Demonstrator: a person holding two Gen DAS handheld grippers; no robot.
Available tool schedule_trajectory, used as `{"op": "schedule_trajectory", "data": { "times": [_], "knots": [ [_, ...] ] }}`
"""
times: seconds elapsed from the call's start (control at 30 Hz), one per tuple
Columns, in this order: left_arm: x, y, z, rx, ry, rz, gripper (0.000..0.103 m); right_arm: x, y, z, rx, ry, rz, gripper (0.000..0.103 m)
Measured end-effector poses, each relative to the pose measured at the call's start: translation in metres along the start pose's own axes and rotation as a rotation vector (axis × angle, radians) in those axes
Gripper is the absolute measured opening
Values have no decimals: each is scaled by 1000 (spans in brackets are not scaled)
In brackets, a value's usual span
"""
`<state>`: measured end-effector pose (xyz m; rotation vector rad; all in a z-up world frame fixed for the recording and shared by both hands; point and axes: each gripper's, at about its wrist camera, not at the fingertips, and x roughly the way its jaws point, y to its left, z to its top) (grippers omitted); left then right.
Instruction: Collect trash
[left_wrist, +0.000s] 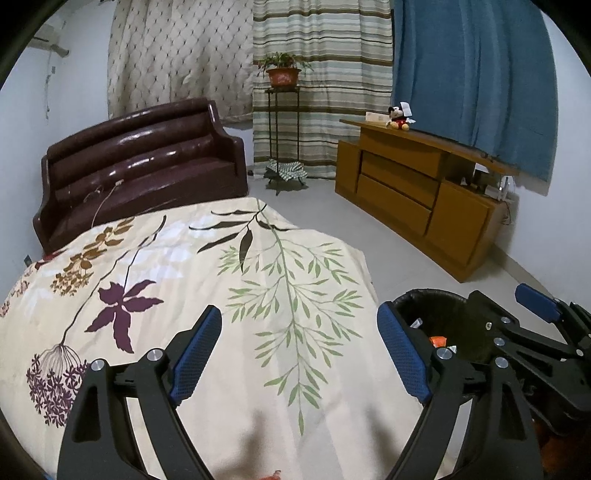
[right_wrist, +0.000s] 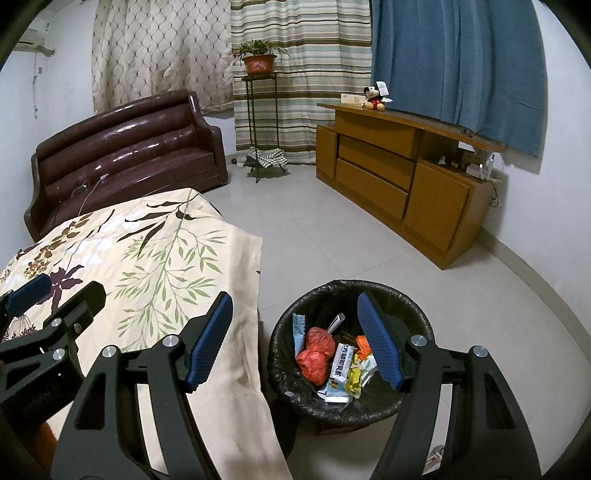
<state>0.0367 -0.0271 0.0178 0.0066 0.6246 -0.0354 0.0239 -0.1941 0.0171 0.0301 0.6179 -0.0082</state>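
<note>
- Left gripper (left_wrist: 299, 354) released, empty, over the floral tablecloth (left_wrist: 207, 280); an orange scrap, perhaps a wrapper, at 6 o'clock
- Right gripper (right_wrist: 295, 341) released, empty; only its view shows the wrappers (right_wrist: 343, 365) inside the black-lined bin (right_wrist: 284, 384) beside the cloth's edge; bare tiles (right_wrist: 332, 236) at 12 o'clock

Brown sofa (right_wrist: 125, 155) by floral cloth (left_wrist: 207, 295); potted plant (right_wrist: 258, 61) on stand; plush toy (right_wrist: 375, 99) atop wooden cabinet (right_wrist: 402, 177).

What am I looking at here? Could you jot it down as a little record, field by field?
place: bedroom, tiled floor
left gripper: open, empty, over the bed
right gripper: open, empty, over the bin's edge
bin: black liner, on the floor beside the bed
trash: red bag and wrappers inside the bin
beyond: sofa, plant, cabinet
</note>
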Motion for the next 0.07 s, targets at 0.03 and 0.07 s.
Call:
{"op": "schedule_trajectory", "data": {
  "times": [0.03, 0.07],
  "knots": [
    [1, 2, 0, -3, 6, -1, 83, 0, 0, 0, -1, 0, 0, 72],
    [2, 5, -1, -8, 14, -3, 83, 0, 1, -1, -3, 1, 0, 74]
  ]
}}
